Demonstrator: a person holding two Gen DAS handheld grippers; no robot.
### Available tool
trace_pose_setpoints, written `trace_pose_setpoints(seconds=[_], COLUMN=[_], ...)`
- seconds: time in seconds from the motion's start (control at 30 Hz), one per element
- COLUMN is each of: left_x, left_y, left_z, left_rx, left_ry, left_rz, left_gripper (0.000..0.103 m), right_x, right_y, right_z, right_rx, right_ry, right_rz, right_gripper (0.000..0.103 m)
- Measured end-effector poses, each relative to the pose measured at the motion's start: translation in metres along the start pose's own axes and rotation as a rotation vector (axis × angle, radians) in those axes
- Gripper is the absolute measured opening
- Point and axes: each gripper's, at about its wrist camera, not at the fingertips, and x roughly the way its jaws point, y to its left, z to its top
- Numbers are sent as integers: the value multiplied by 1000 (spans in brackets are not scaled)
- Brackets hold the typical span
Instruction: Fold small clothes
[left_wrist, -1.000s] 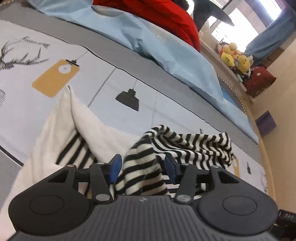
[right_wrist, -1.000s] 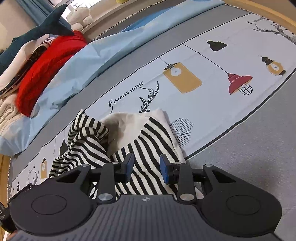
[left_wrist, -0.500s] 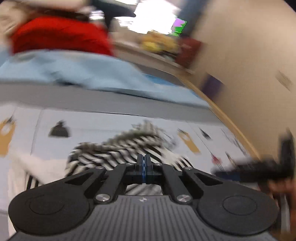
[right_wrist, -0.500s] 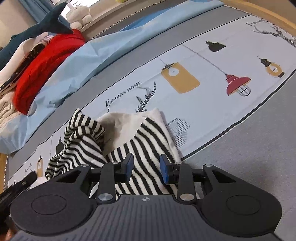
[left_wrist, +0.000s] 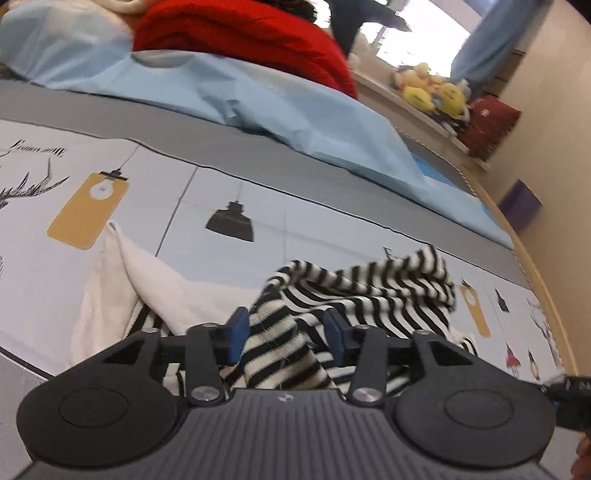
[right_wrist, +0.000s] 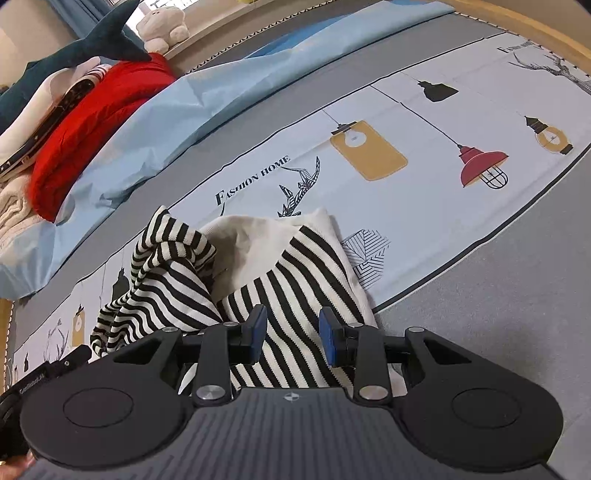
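A small black-and-white striped garment (left_wrist: 373, 299) with a cream inner side lies crumpled on the printed bedspread (left_wrist: 303, 218). My left gripper (left_wrist: 284, 334) is open, its blue pads on either side of a raised striped fold without pinching it. In the right wrist view the same garment (right_wrist: 291, 269) lies partly folded, cream side (right_wrist: 251, 243) showing in the middle. My right gripper (right_wrist: 291, 332) is open just above the striped near edge, holding nothing.
A light blue sheet (left_wrist: 258, 107) and a red blanket (left_wrist: 240, 33) lie along the far side of the bed. A shark plush (right_wrist: 74, 55) and stuffed toys (left_wrist: 436, 92) sit on the ledge behind. The bed's wooden edge (left_wrist: 535, 266) runs on the right.
My left gripper was shut half a second ago during a fast blurred swing; it is now open again around the striped fold. The right gripper has hardly moved and stays open.
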Motion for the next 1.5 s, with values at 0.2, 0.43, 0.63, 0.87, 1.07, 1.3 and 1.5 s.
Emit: trace_pose_setpoints(seconds=[0.2, 0.43, 0.63, 0.87, 1.07, 1.3, 1.5], left_x=[10, 4, -36, -10, 5, 19, 28], left_y=[1, -14, -48, -26, -8, -4, -8], left_z=[0, -2, -6, -15, -8, 0, -3], left_rx=[-24, 56, 271, 164, 64, 11, 32], left_ry=[6, 24, -32, -1, -15, -10, 11], left_rz=[22, -71, -245, -28, 28, 59, 63], left_gripper=[51, 0, 0, 46, 62, 61, 21], right_x=[3, 2, -4, -5, -4, -2, -1], right_y=[-5, -8, -8, -1, 0, -6, -9], right_z=[6, 8, 7, 0, 1, 6, 8], right_rx=[14, 19, 21, 8, 7, 8, 14], right_ry=[9, 7, -7, -6, 0, 8, 12], right_rz=[3, 5, 2, 4, 10, 9, 11], right_gripper=[33, 33, 33, 33, 33, 33, 33])
